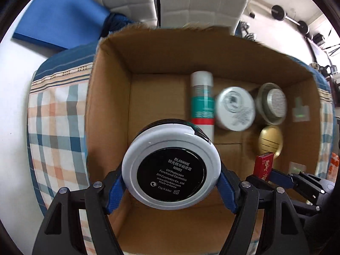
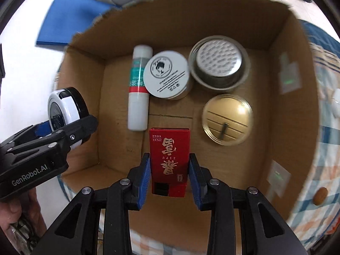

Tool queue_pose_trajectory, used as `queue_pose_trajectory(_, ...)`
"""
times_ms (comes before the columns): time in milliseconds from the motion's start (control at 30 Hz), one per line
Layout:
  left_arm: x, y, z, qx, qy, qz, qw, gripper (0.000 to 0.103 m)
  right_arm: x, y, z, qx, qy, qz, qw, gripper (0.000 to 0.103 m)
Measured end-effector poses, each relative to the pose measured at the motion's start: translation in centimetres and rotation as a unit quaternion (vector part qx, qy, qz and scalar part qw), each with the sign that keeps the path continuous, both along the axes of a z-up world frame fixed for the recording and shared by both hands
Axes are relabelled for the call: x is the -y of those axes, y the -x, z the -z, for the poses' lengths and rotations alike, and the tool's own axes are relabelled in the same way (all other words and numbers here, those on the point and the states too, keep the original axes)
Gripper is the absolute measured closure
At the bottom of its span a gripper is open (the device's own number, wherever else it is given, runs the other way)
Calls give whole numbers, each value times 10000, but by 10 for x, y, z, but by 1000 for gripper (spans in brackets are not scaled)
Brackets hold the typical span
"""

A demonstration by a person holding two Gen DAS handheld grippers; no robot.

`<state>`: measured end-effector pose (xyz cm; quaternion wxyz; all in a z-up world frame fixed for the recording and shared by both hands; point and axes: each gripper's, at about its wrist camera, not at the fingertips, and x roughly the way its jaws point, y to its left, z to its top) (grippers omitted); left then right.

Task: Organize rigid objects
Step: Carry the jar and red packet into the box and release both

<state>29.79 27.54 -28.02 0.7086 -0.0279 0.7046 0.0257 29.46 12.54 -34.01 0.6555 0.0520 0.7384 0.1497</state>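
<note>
My left gripper (image 1: 171, 175) is shut on a round white-and-black cosmetic compact (image 1: 170, 165), label side facing the camera, held above the left part of an open cardboard box (image 1: 110, 89). In the right wrist view the compact (image 2: 63, 108) hangs over the box's left wall. My right gripper (image 2: 169, 170) is shut on a red carton with gold characters (image 2: 169, 157), above the box floor near the front. On the floor lie a white tube with teal and red bands (image 2: 139, 89), a white-lidded jar (image 2: 166, 74), a grey tin (image 2: 218, 63) and a gold-lidded jar (image 2: 227, 119).
The box stands on a plaid cloth (image 1: 55, 114). A blue pad (image 1: 61, 14) lies on the white surface behind it. A small brown oval thing (image 2: 320, 195) rests on the cloth at the right. A hand (image 2: 12, 208) holds the left gripper.
</note>
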Motion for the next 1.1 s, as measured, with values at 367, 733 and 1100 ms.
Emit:
queue_pose_trajectory(367, 8, -49, 46, -350, -787, 589, 9945, 30, -18, -28, 48, -242, 376, 380, 9983, 66)
queue_pose_trajectory(733, 7, -54, 53, -693, -297, 617, 9952, 23, -10, -35, 55, -313, 369, 486, 9976, 65)
queue_pose_trajectory(1100, 0, -32, -2, -168, -91, 333, 9993, 0, -3, -26, 24, -135, 373, 381, 9985, 19)
